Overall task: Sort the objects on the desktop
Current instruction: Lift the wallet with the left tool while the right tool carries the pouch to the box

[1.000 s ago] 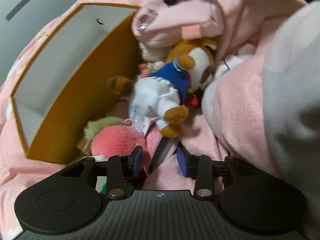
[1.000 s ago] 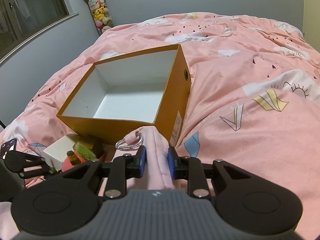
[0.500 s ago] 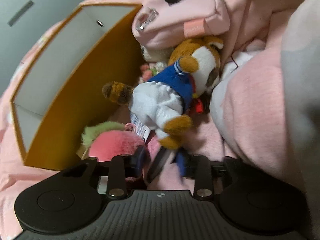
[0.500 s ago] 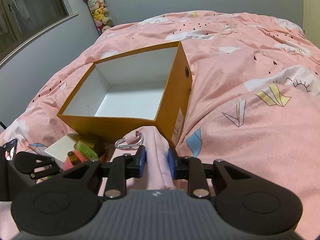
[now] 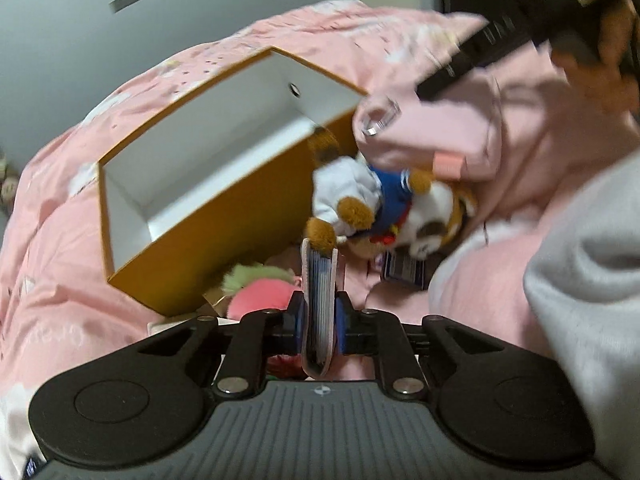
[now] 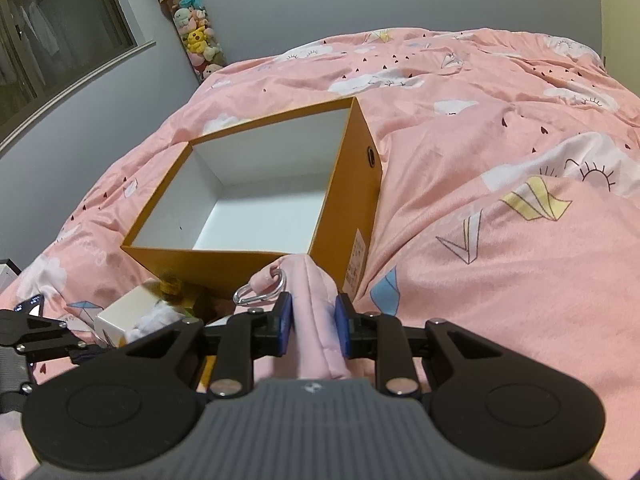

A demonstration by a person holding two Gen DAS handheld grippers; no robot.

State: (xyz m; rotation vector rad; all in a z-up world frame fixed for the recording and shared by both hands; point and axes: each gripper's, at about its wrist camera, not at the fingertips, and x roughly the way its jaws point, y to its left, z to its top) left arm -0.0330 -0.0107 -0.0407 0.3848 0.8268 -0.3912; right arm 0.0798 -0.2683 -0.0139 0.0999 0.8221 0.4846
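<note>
A striped pouch [image 5: 319,300] is standing edge-up between my left gripper's [image 5: 318,322] jaws, which have just been closing and are now clamping it beside the orange box [image 5: 224,216] on the bed [image 6: 500,200]. My right gripper [image 6: 313,330] is pinching a pink bag [image 6: 316,312] at the box's near corner.

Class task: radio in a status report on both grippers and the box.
Left gripper shut on pink card wallet. Right gripper shut on pink bag. Orange box empty; plush dog beside it.
</note>
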